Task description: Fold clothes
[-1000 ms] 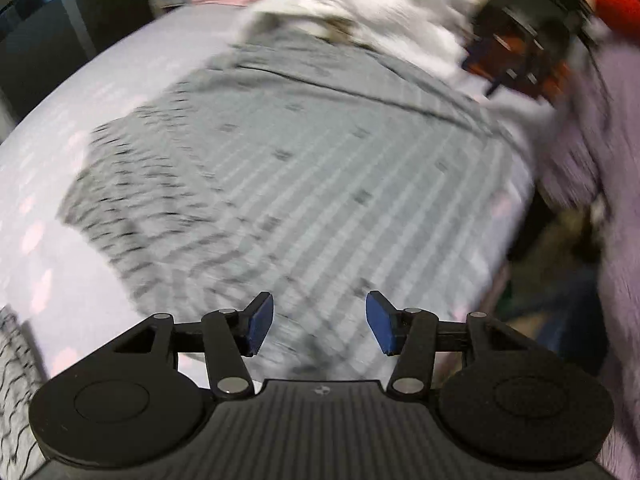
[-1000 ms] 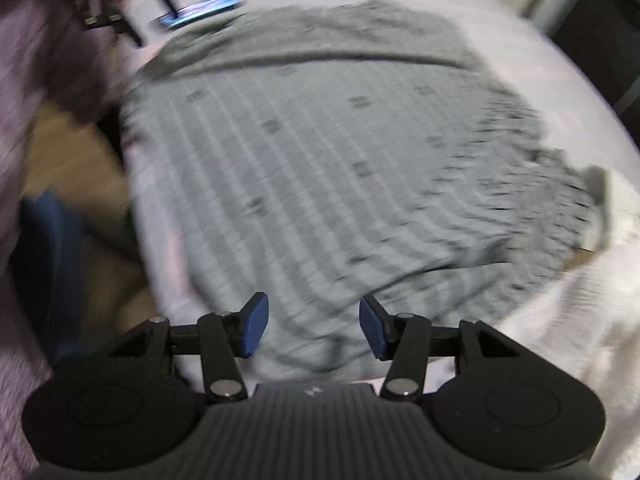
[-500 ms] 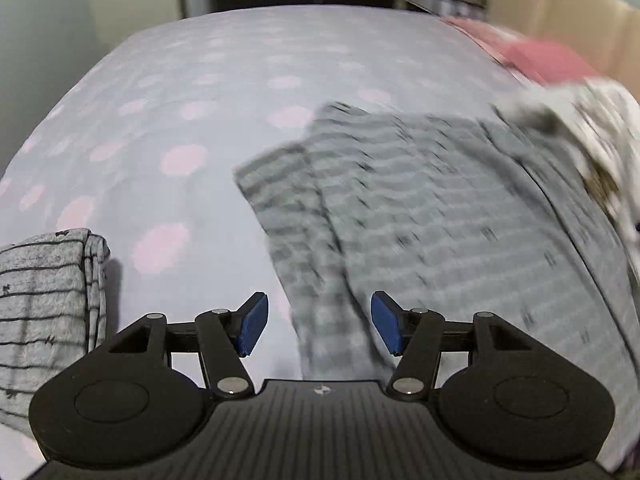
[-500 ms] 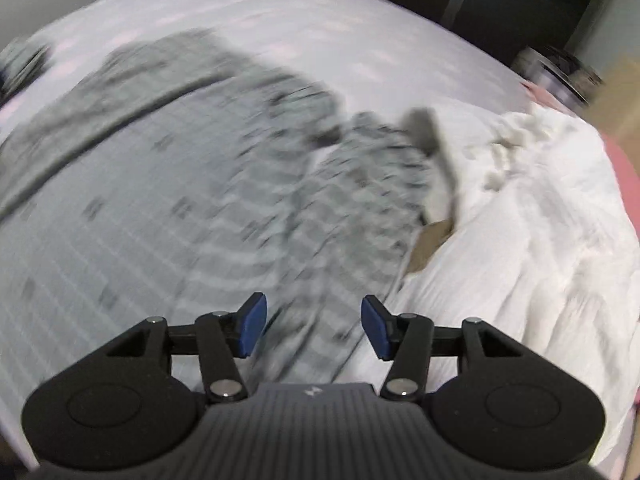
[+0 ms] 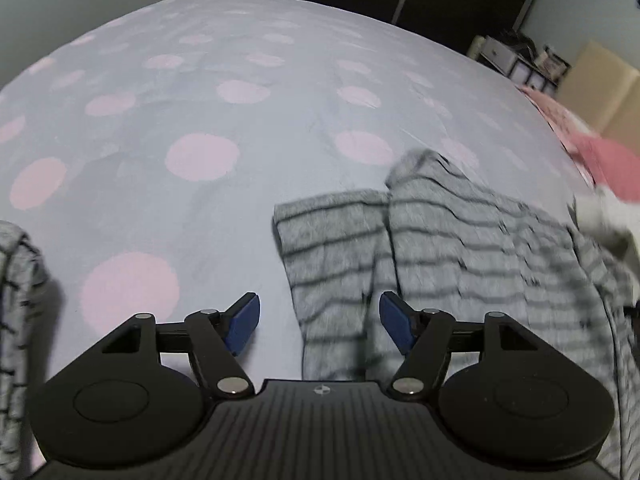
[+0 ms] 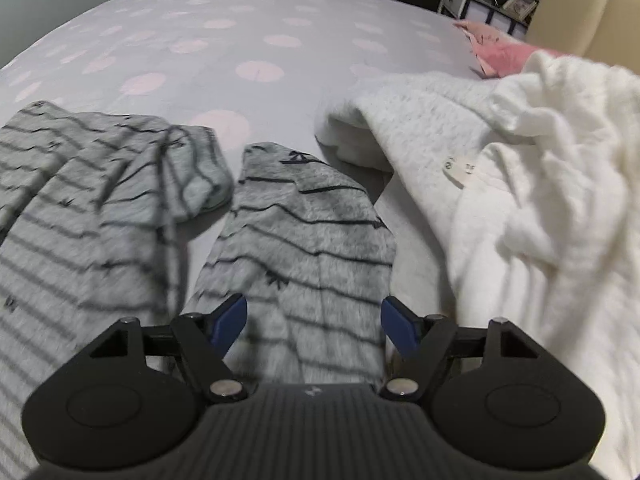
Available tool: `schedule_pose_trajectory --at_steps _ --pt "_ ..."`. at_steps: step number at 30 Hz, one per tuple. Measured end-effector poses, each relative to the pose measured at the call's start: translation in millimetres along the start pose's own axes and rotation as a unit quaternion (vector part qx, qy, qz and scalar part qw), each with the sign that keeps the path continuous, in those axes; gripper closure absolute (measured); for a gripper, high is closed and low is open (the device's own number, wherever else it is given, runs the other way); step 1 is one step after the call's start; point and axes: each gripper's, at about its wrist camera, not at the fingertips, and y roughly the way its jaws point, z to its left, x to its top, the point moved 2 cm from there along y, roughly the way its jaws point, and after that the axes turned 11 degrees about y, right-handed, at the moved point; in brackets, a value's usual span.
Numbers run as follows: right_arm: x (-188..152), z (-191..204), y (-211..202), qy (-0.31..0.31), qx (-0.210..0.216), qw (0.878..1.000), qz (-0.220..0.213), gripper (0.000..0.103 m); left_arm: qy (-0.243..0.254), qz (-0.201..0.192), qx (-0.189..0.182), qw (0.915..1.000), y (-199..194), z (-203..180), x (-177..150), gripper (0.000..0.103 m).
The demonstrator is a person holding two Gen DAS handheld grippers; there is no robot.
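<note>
Both tongs are released with nothing between their blue pads: the left tongs hover over one sleeve end of the grey striped top, and the right tongs hover over the other sleeve, which lies flat on the bed. Just right of that sleeve a white fleece garment is heaped, and a second striped grey piece lies at the left edge of the left view. Beyond, the polka-dot bed sheet stretches bare, with a pink cloth at the bed's far right corner.
</note>
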Motion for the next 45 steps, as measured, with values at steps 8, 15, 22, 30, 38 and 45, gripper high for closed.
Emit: schedule_pose_trajectory --at_steps 8,15,22,30,38,45 --pt "1.5 -2.5 44.1 0.067 0.022 0.997 0.026 0.026 0.022 0.023 0.035 0.9989 38.4 -19.5 -1.1 0.038" --pt "0.6 3.0 37.7 0.051 0.026 0.998 0.01 0.092 0.018 0.03 0.044 0.9984 28.2 -20.3 0.3 0.099" --pt "11.4 5.6 -9.4 0.043 0.024 0.998 -0.042 0.093 0.013 -0.019 0.071 0.9972 -29.9 -12.0 12.6 0.099" --pt "19.6 -2.0 -100.4 0.036 0.01 0.993 -0.115 0.093 -0.009 -0.083 0.094 0.9921 -123.8 10.2 10.3 0.1" --pt "-2.2 -40.6 -215.0 0.042 -0.044 0.974 -0.22 0.093 -0.039 -0.122 0.141 0.9816 -207.5 52.1 -17.5 0.1" --pt "-41.7 -139.4 -280.7 0.157 -0.14 0.941 -0.265 0.094 -0.097 -0.133 0.195 0.9668 -264.1 108.8 -57.6 0.1"
